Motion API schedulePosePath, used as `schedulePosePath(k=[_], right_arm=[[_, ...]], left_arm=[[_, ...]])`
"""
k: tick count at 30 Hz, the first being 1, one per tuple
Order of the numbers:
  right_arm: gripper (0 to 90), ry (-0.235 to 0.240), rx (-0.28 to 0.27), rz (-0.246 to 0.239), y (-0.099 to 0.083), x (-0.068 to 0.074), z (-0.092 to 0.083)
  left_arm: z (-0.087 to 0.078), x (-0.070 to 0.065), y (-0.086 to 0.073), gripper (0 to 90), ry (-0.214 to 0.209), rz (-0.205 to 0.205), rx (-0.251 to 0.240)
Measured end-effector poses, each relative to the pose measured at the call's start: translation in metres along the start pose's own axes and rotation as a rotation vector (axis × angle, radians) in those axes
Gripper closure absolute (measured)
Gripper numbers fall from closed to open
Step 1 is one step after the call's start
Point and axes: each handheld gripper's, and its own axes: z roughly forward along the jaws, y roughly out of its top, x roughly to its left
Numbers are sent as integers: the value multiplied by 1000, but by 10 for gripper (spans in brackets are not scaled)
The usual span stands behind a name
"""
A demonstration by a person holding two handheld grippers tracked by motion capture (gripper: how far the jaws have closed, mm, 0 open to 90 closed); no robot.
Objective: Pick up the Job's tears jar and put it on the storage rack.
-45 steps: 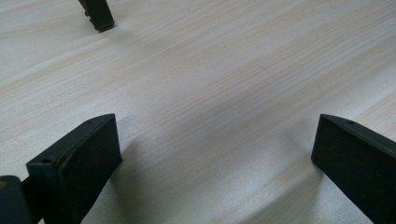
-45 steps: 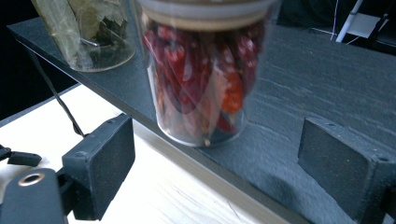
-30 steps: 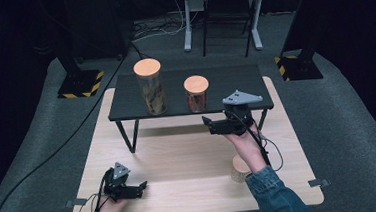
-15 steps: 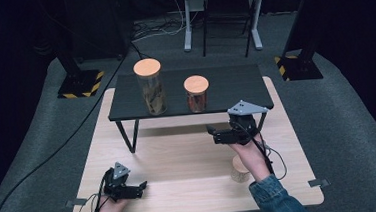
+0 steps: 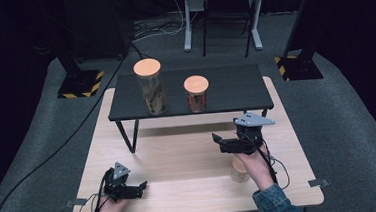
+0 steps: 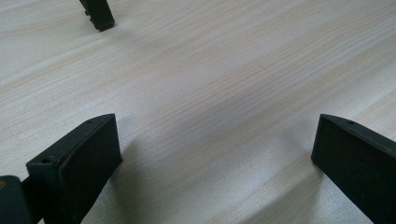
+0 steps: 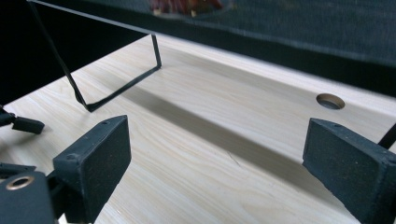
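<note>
Two glass jars with orange lids stand on the black low shelf [image 5: 235, 90]: a tall jar [image 5: 149, 88] at the left and a short jar [image 5: 196, 94] with reddish contents beside it. My right gripper [image 5: 217, 141] hovers over the wooden table [image 5: 179, 156] in front of the shelf, pointing left. Its jaws have just been opening and stand wide with nothing between them [image 7: 219, 154]. My left gripper [image 5: 142, 186] rests low at the table's near left, open and empty [image 6: 215, 154]. A small pale jar [image 5: 239, 171] stands partly hidden under the right hand.
The shelf's thin black leg frame [image 7: 116, 88] stands ahead of the right gripper, and a shelf foot [image 6: 100, 14] lies ahead of the left one. A round hole [image 7: 330, 101] is cut in the tabletop. Dark stands and cables surround the table on the floor.
My right gripper has sunk and drawn back from the shelf's front edge by the short jar to over the wooden table. The left gripper has stayed put.
</note>
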Motion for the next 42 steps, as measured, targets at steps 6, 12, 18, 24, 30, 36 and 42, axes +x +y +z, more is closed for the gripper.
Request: schedulePosePath(k=[6, 12, 18, 24, 30, 36, 42], right_arm=[[69, -5, 7, 9, -15, -3, -1], [71, -21, 11, 5, -28, -6, -4], [72, -33, 15, 13, -43, -8, -5], [72, -35, 25, 24, -58, -11, -8], [70, -36, 32, 40, -72, -12, -8], [70, -33, 34, 44, -78, -12, -8], [69, -32, 39, 48, -87, -12, -6]], left_arm=[[0, 0, 0, 11, 0, 0, 0], [0, 0, 0, 11, 1, 0, 0], [0, 0, 0, 11, 2, 0, 1], [0, 0, 0, 11, 2, 0, 1], [0, 0, 0, 11, 3, -1, 0], [0, 0, 0, 11, 3, -1, 1], [0, 0, 0, 11, 3, -1, 0]])
